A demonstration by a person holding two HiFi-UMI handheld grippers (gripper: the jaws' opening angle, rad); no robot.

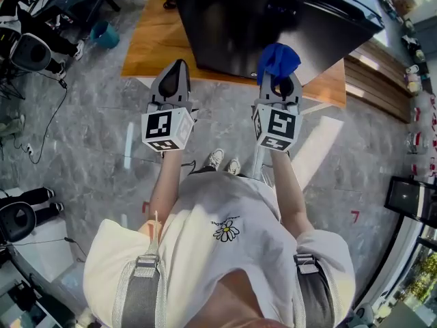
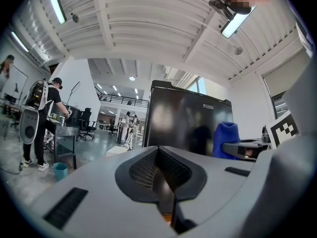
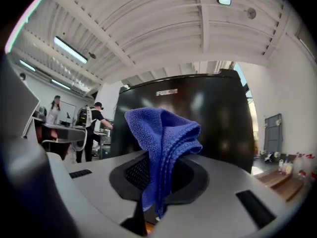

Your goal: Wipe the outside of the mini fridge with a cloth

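Two grippers hang side by side in front of the fridge, which stands on a wooden platform. The right gripper has its jaws pinched on a blue cloth. The cloth bunches above them, near the fridge's dark front; I cannot tell if it touches. The left gripper, facing the same front, has its jaws closed on nothing.

floor grey stone | platform wood | ceiling white | strip lights lit
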